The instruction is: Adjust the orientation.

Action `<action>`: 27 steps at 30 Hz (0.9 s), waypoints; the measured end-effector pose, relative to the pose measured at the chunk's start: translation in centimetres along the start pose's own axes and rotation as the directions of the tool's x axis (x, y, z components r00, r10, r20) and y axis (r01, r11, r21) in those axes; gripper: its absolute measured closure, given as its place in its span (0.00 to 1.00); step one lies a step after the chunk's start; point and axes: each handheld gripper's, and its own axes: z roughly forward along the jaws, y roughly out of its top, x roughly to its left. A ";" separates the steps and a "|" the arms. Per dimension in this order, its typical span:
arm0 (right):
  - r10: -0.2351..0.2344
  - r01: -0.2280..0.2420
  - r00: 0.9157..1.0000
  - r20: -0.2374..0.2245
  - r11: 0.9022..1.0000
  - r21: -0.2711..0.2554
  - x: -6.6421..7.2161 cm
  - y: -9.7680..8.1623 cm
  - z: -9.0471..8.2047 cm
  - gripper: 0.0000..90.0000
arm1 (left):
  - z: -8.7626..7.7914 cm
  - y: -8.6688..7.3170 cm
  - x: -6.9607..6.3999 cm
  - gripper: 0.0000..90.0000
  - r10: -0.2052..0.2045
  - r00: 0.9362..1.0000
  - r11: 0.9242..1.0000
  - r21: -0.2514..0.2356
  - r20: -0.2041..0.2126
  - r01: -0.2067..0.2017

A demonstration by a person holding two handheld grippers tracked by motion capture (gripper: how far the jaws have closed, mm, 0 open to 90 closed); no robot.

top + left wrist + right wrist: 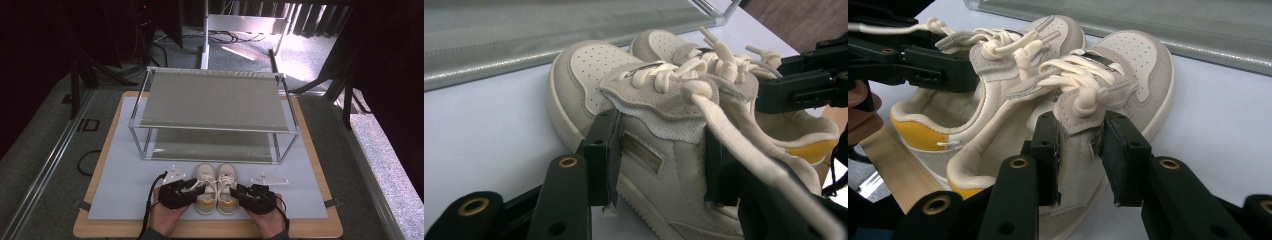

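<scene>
The pair of small cream sneakers (216,189) stands side by side near the front edge of the counter (125,175), toes pointing to the metal shelf rack (212,112) at the back, so the long axis runs front to back. They look light, with soft uppers and stiffer soles. The left tongs (659,155) clamp the left sneaker's side wall, the right tongs (1080,150) pinch the right sneaker's tongue, a floppy hold.

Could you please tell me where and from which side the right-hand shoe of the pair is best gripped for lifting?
Grip the right shoe across its laced upper, coming from its outer side, as the right gripper does: one jaw on the outer wall, one inside the opening. The left shoe touches its inner side, blocking that approach, and the wall there is probably thin and firm enough to pinch.
</scene>
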 end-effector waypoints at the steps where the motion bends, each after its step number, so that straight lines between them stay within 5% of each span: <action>1: 0.000 0.000 1.000 0.001 1.000 0.004 0.0 0.0 0.0 0.76 | 0.0 0.0 0.0 0.61 -0.002 1.000 1.000 0.003 0.001 0.002; 14: -0.054 0.052 0.997 0.060 0.998 0.035 0.9 0.4 0.2 0.76 | 0.2 -0.2 -0.3 0.62 0.016 1.000 1.000 0.004 -0.018 -0.016; 20: 0.018 -0.018 1.000 0.008 1.000 -0.014 0.1 -0.2 0.0 0.79 | 0.1 -0.2 -0.2 0.62 -0.002 1.000 1.000 -0.006 -0.009 0.002; 27: 0.039 -0.039 0.999 -0.002 0.998 -0.048 0.0 -0.3 -0.2 0.80 | -0.2 0.2 -0.3 0.63 -0.014 1.000 1.000 -0.026 -0.007 0.014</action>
